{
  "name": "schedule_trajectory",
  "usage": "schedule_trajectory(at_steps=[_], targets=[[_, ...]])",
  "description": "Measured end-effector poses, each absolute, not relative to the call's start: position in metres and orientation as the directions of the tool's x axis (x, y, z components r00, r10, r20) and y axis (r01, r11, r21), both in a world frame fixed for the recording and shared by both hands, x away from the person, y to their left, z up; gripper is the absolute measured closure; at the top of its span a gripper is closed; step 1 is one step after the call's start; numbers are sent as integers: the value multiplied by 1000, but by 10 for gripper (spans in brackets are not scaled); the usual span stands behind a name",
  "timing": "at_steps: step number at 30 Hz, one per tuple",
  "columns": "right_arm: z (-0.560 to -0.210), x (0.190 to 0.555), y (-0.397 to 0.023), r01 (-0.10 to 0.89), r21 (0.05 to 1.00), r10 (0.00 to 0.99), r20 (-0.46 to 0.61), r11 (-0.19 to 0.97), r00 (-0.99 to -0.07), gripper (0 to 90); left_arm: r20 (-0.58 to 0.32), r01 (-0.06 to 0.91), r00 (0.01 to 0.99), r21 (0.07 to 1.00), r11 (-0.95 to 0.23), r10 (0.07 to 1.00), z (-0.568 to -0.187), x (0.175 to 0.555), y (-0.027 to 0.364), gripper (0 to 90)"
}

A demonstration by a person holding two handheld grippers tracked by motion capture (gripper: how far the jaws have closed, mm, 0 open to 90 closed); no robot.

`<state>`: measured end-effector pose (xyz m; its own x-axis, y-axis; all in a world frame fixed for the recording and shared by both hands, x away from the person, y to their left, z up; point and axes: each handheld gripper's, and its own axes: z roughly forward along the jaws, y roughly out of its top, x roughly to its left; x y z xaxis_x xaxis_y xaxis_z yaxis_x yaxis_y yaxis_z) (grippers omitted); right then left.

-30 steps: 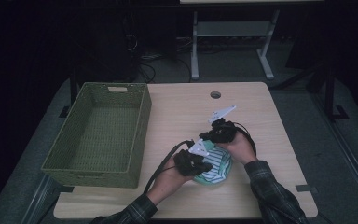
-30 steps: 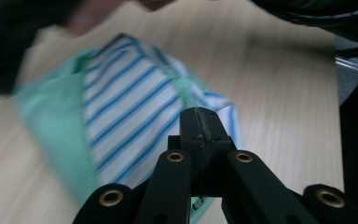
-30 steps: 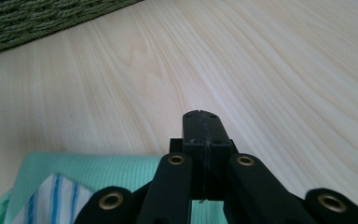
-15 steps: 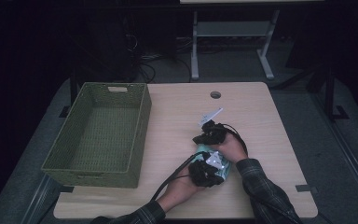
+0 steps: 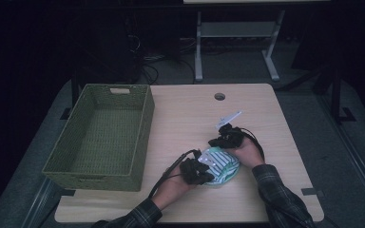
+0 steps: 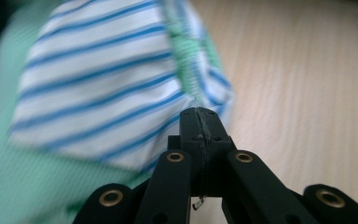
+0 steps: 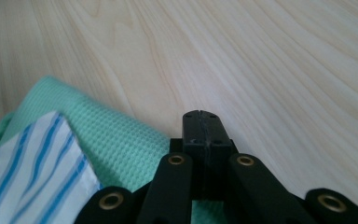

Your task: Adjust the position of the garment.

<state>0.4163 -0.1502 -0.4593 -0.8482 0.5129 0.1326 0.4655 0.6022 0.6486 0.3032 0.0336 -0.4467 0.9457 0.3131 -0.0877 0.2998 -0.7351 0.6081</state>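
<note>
Both grippers sank back onto cloth (image 5: 221, 167) after lifting, bundle tighter | left gripper (image 6: 199, 113) clenched beside the striped fold, holds nothing | right gripper (image 7: 200, 115) clenched at the green edge | cloth near table (image 5: 185, 109) front edge, basket (image 5: 100, 168) left | folding looks nearly done

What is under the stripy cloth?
Under the blue-striped cloth lies a green waffle-weave cloth, showing around its edges. Both rest on the wooden table. Whatever may sit between or beneath the folded layers is covered.
</note>
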Motion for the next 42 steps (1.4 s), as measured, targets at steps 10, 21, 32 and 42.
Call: schedule_trajectory(at_steps=[10, 21, 32, 42], targets=[[-461, 410, -171, 481, 652, 536, 133, 586, -833, 898, -42, 310, 936, 566, -763, 349, -448, 313, 52, 890], [-460, 392, -192, 478, 667, 543, 130, 571, -830, 898, 6, 360, 901, 549, -754, 434, -450, 338, 65, 886], [-460, 363, -204, 461, 683, 523, 134, 567, -842, 898, 38, 380, 875, 565, -733, 483, -453, 368, 57, 885], [-462, 343, -208, 459, 694, 505, 158, 555, -849, 897, 43, 376, 873, 574, -727, 485, -453, 390, 55, 869]])
